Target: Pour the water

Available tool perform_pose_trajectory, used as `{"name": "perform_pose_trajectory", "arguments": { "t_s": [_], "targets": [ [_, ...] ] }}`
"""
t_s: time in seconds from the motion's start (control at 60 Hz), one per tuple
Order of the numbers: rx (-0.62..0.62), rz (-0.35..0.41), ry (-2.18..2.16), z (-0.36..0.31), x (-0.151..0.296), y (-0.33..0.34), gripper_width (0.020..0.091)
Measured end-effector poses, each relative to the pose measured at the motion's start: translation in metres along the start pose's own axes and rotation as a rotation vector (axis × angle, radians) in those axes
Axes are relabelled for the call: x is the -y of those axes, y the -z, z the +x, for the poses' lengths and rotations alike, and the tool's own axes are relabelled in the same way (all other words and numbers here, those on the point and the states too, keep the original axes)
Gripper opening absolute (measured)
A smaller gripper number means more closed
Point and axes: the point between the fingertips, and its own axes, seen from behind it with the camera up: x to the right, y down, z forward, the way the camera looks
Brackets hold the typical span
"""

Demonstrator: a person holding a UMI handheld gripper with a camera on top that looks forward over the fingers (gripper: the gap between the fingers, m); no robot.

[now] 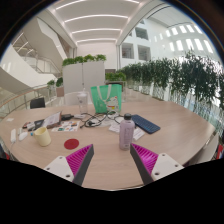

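A pale pink bottle with a lid (125, 133) stands upright on the light wooden table (170, 125), just ahead of my right finger and apart from it. A cream cup (42, 136) stands to the left, beyond my left finger, with a red round coaster (71, 144) on the table beside it. My gripper (112, 160) is open above the table's near part, its magenta pads (146, 158) spread wide with nothing between them.
A green bag (104, 99) stands at the table's far end. A dark blue flat object (145, 124) lies to the right of the bottle. Papers, cables and small items (68, 121) clutter the left and middle. Planters with greenery (165, 73) line the room beyond.
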Motion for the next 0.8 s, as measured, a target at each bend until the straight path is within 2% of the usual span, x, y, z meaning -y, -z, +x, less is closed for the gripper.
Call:
{"name": "perform_pose_trajectory", "arguments": {
  "t_s": [0.1,0.25,0.4,0.433,0.467,0.483,0.5,0.683,0.783,0.8],
  "targets": [
    [-0.023,0.029,0.037,0.046,-0.006,-0.070,0.0835],
    [0.002,0.105,0.091,0.056,0.011,-0.156,0.0835],
    [-0.031,0.159,0.083,0.064,0.021,-0.217,0.0825],
    [-0.028,0.166,0.064,0.067,0.022,-0.230,0.0792],
    [-0.021,0.163,0.044,0.066,0.021,-0.234,0.0713],
    [-0.019,0.159,0.035,0.067,0.019,-0.238,0.0651],
    [-0.018,0.149,0.026,0.068,0.016,-0.242,0.0559],
    [-0.026,0.218,-0.013,0.070,0.023,-0.253,0.0532],
    [-0.052,0.186,-0.034,0.072,0.020,-0.258,0.0522],
    [-0.060,0.179,-0.034,0.071,0.021,-0.257,0.0502]
  ]
}}
